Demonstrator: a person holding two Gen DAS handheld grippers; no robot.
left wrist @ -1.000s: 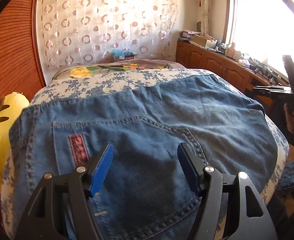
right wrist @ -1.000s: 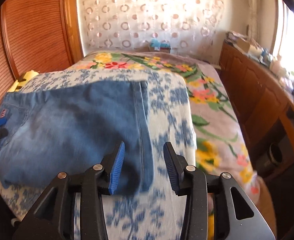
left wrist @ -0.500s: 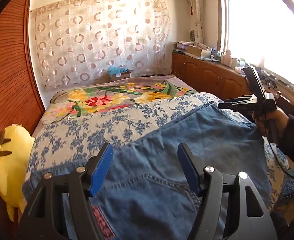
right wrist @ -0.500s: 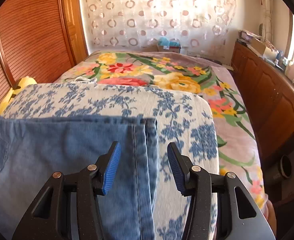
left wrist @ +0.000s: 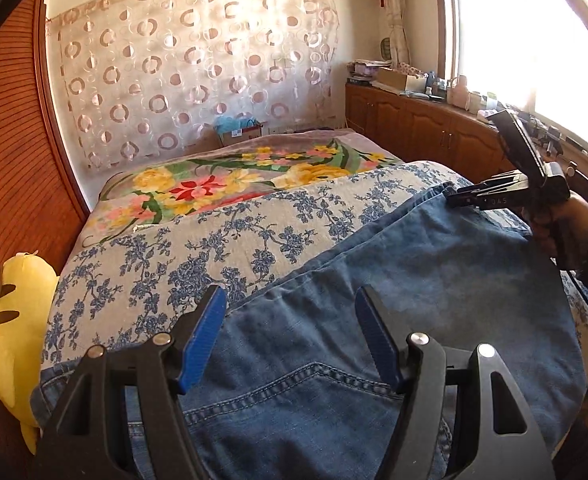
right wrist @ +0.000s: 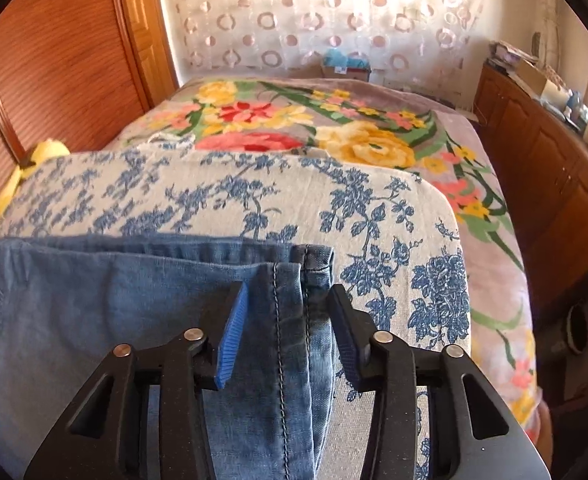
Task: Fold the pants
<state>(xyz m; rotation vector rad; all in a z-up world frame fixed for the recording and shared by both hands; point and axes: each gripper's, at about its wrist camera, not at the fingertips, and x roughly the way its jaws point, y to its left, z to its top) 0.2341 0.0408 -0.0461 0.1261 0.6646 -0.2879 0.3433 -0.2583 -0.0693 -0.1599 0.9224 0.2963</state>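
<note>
Right gripper (right wrist: 286, 320) advanced — closing around jeans (right wrist: 94, 320) hem | left gripper (left wrist: 290, 336) spread — "045" on right gripper

Ahead of the left gripper (left wrist: 290, 332): open blue-print bedspread (left wrist: 214, 248), then the floral blanket (left wrist: 222, 184), both flat and free to pass over. To its left the yellow plush toy (left wrist: 10, 320) and the wood panel wall (left wrist: 10, 140) close that side. To its right the right gripper (left wrist: 477, 196) sits over the jeans (left wrist: 413, 280) hem (jaws closing, hem between them). Right of the right gripper (right wrist: 288, 312), wooden cabinets (right wrist: 553, 168) bound the bed.
</note>
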